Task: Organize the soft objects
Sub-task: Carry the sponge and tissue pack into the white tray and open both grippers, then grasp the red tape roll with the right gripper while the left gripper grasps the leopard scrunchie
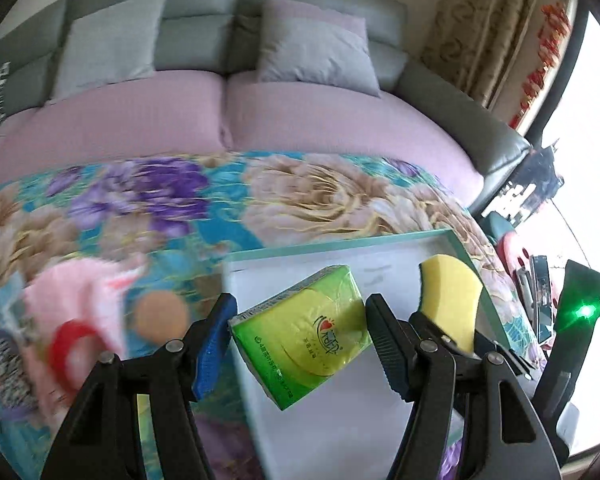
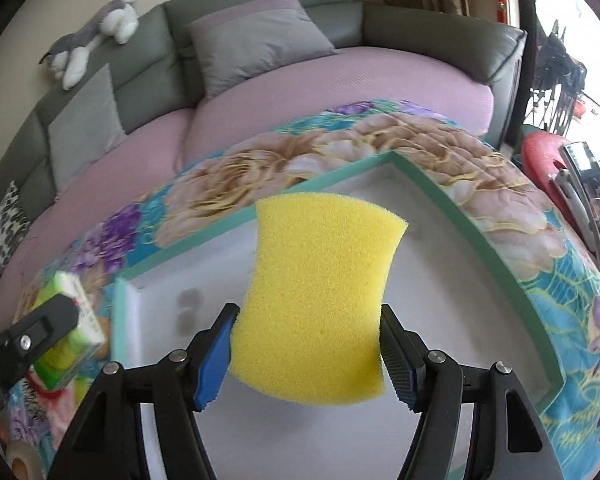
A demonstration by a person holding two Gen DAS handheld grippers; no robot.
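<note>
Two grippers engaged, each loaded with one soft item above the tray (image 2: 476, 236).

Left gripper (image 1: 300, 340): clamped on tissue pack (image 1: 304, 334). Pack green and yellow, film-wrapped, tilted, pinched by its two ends between blue pad and black pad. Held in the air over the tray's left edge (image 1: 236, 300), clear of the tray floor.

Right gripper (image 2: 306, 344): clamped on sponge (image 2: 320, 292). Sponge yellow, waisted outline, gripped at its lower half, upper half standing free beyond the fingertips. Held over the tray's white floor; contact with the floor could not be confirmed. Same sponge visible in left view (image 1: 452, 296), just right of the pack.

Tray: white inside, teal rim, set on floral quilt (image 1: 140, 200).

Left of the tray on the quilt, blurred: pink cloth (image 1: 84, 300), red ring (image 1: 72, 344), round tan item (image 1: 162, 312). Identity of the last not determinable.

Behind the quilt: sofa (image 2: 340, 80) with lilac seat covers, grey cushions (image 1: 316, 48). Plush toy (image 2: 96, 36) lying along the sofa back.
</note>
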